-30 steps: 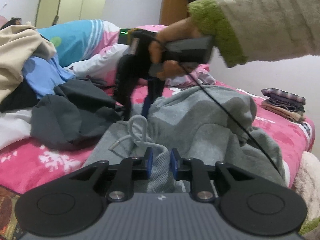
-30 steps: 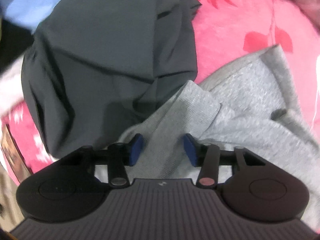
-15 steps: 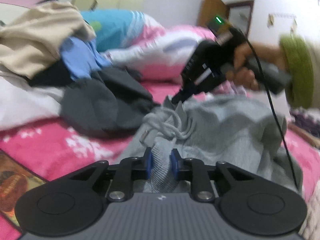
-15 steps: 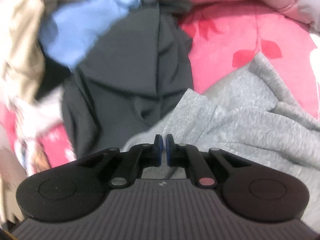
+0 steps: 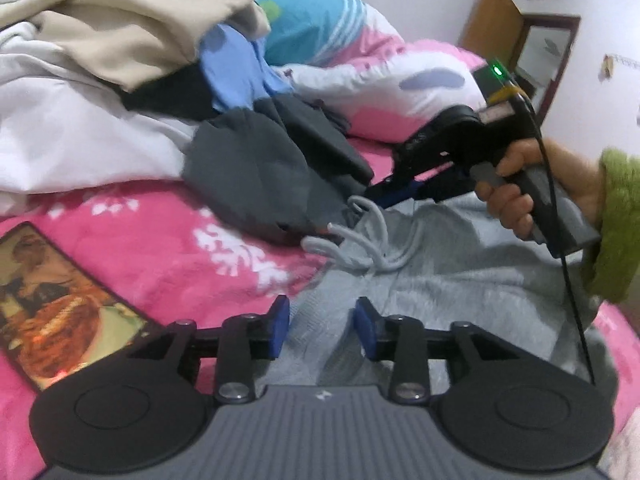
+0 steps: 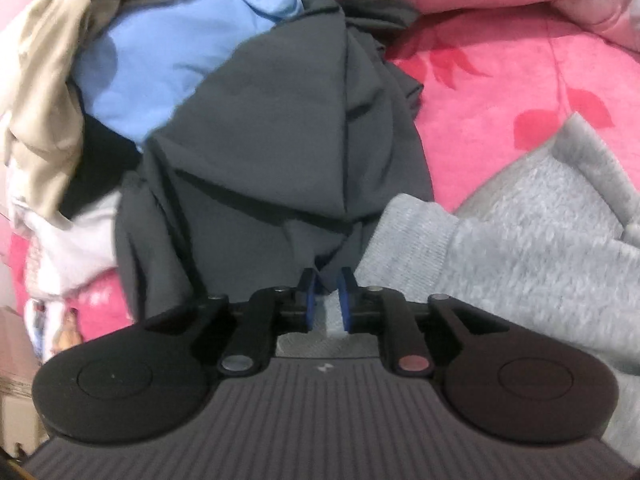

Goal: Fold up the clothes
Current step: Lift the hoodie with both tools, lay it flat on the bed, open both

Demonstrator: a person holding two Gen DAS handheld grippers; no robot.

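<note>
Grey sweatpants (image 5: 460,264) on pink floral bedspread (image 5: 168,224); left tool (image 5: 322,326) wide, right tool (image 6: 326,298) pinching them.

Soft, even indoor light, with no glare and only faint shadows in the cloth folds. Both fisheye views bend strongly at the edges and are slightly blurred throughout.
</note>
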